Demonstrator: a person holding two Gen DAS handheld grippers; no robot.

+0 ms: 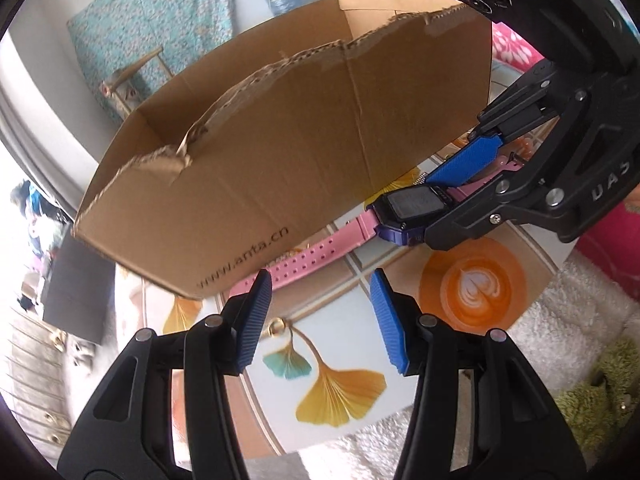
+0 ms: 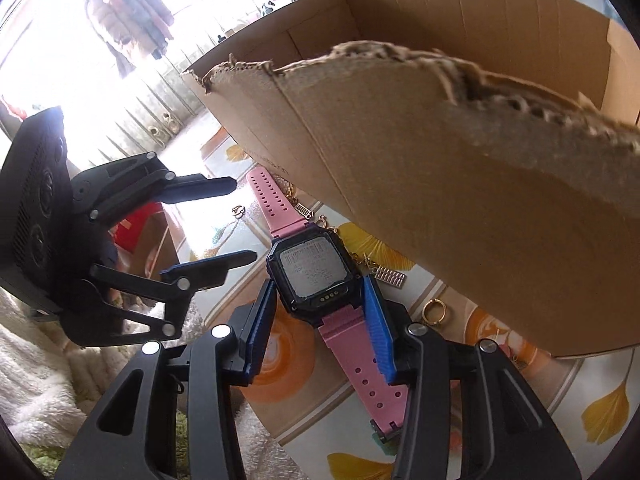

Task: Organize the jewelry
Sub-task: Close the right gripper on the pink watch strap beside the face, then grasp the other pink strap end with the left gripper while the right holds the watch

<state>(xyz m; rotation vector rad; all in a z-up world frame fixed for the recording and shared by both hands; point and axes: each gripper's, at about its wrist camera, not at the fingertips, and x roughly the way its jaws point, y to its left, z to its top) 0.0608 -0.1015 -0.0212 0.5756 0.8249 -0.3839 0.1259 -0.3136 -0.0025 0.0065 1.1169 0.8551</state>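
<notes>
A pink-strapped watch [image 2: 312, 268] with a dark square case lies on the patterned tabletop [image 2: 304, 420] beside a torn cardboard box [image 2: 460, 208]. My right gripper [image 2: 320, 332] is open, its blue pads on either side of the watch case and strap, not clamped. In the left wrist view the watch [image 1: 408, 204] lies under the right gripper [image 1: 452, 188]. My left gripper [image 1: 320, 320] is open and empty, above the table just in front of the pink strap [image 1: 304, 260] and the box [image 1: 280, 160]. It also shows in the right wrist view [image 2: 224, 224].
Small gold pieces lie by the box: a ring [image 2: 434, 311], an abacus charm [image 2: 390, 278], another charm [image 2: 305, 212] and a small pendant [image 2: 237, 211]. White fluffy fabric [image 2: 36, 384] borders the table. A dark block [image 1: 76, 296] sits at the left.
</notes>
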